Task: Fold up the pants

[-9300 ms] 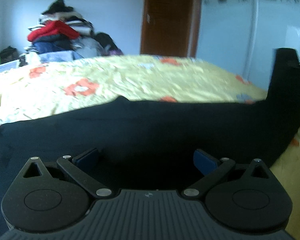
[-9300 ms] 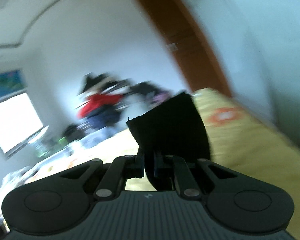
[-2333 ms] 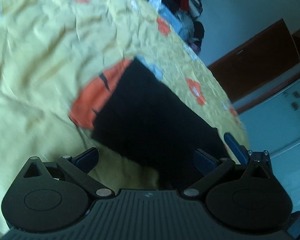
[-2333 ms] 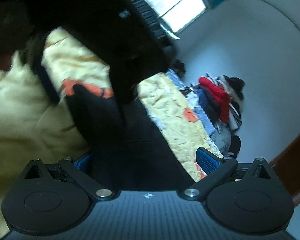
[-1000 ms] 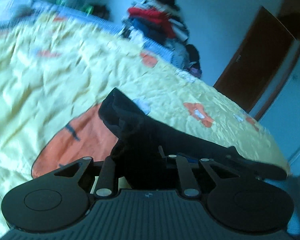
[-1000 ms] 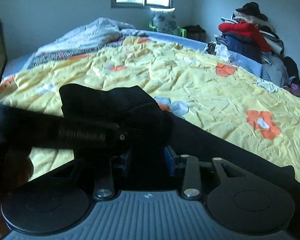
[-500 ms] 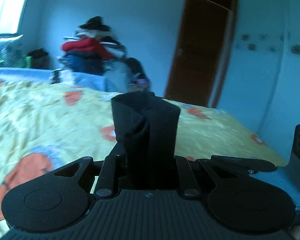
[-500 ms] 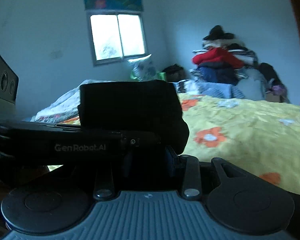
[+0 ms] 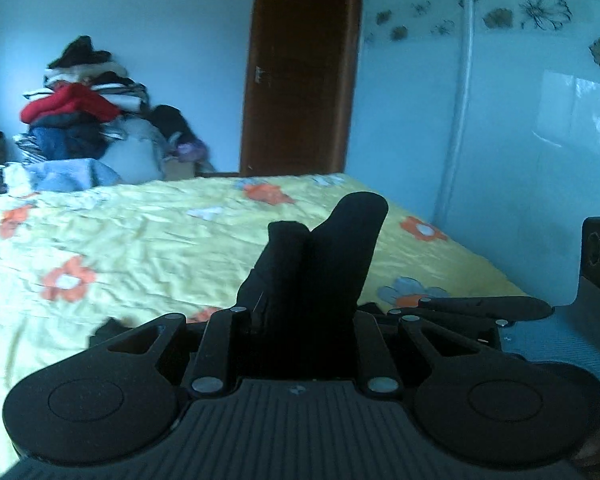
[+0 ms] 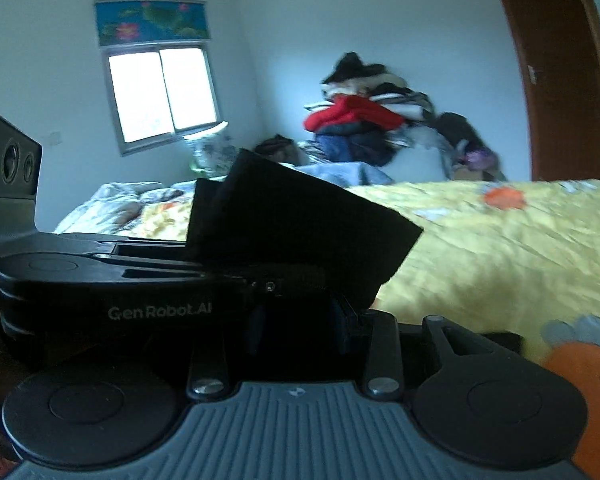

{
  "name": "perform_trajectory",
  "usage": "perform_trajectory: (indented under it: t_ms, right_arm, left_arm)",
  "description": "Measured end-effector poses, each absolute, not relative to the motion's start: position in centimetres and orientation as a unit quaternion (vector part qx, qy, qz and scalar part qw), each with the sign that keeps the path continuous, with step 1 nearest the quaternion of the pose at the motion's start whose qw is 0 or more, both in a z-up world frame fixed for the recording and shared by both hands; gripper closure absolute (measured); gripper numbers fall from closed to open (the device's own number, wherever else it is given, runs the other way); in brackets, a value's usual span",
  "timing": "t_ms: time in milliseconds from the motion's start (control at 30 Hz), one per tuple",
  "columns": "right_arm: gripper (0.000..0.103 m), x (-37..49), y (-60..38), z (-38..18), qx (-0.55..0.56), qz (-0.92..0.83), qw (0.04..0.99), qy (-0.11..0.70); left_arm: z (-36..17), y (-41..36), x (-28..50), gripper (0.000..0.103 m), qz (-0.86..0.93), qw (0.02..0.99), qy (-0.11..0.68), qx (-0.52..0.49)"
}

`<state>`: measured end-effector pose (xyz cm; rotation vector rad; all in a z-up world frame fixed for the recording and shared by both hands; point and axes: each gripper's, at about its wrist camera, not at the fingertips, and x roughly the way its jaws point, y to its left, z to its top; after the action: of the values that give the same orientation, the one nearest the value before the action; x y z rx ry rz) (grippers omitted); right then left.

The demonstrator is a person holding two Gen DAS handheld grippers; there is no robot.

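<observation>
The left gripper (image 9: 300, 320) is clamping a thick wad of the black pants (image 9: 320, 264), with 2 rounded folds of the cloth standing up just ahead of its nearly closed jaws. The right gripper (image 10: 300, 320) is pinching the same black pants (image 10: 296, 224), whose flat folded panel is fanning up and forward from its jaws. Seen from the right wrist, the left gripper's body (image 10: 112, 280) is lying just to the left of the right one, almost touching it, so both are gripping the bundle side by side above the near edge of the yellow floral bedspread (image 9: 140, 240). The bedspread is stretching forward from both grippers, and a heap of clothes (image 9: 76, 116) is sitting far ahead near the brown door (image 9: 300, 68). The window (image 10: 162, 92) is showing ahead and to the left of the right gripper. Judging from the compact bundle, most folding seems done, and the step in hand looks like carrying the folded pants to a resting spot. Doing that well probably means holding both grips firm, keeping the 2 grippers level with each other so the layers are not sliding apart, lowering the bundle flat onto the bedspread, and releasing only once the cloth is lying fully supported.
</observation>
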<state>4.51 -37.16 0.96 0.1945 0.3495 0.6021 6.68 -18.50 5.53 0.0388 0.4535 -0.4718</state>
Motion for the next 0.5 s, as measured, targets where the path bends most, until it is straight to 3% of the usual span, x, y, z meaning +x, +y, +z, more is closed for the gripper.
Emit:
perform_trajectory:
  t_ms: [500]
  right_arm:
    - [0.067, 4.1, -41.3, -2.3, 0.101, 0.255, 0.939, 0.208]
  left_arm:
    - [2.2, -23.4, 7.3, 0.079, -0.270, 0.927, 0.256, 0.040]
